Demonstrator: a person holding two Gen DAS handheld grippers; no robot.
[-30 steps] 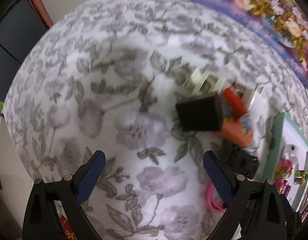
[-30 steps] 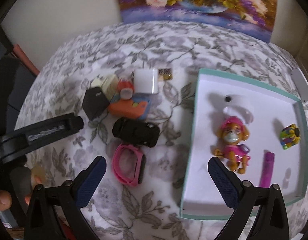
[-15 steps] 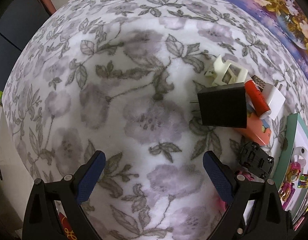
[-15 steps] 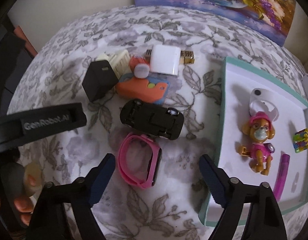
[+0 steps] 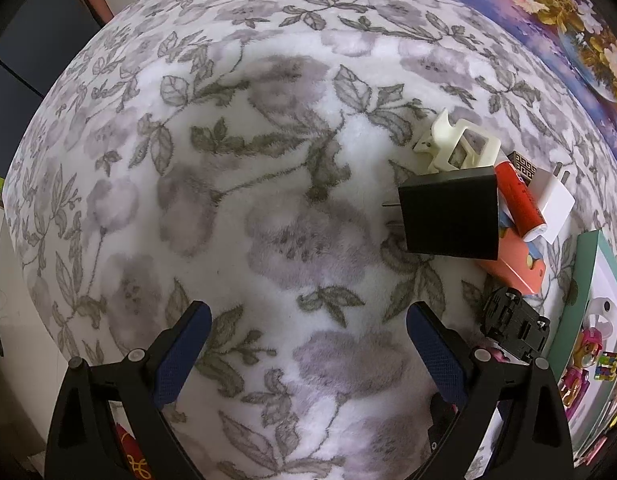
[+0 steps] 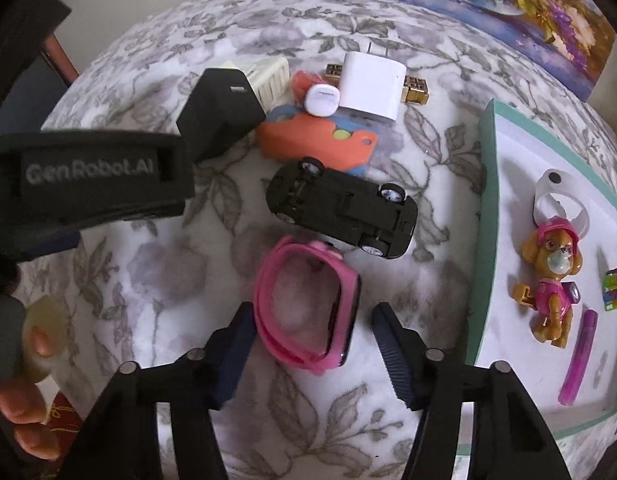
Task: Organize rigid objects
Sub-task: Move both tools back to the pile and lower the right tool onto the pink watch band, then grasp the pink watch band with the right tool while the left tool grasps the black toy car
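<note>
We see the right gripper over the pink watch, jaws closing with the watch between them, not yet pressing. Watch lies on the floral counter, touching the black toy car. Left gripper hangs wide open over bare cloth, holding nothing.

Left wrist view: looks almost straight down, close over the floral blanket, objects at its right edge. Right wrist view: steeply downward, close above the pink watch. Shared: black charger, black toy car, teal-rimmed tray.
</note>
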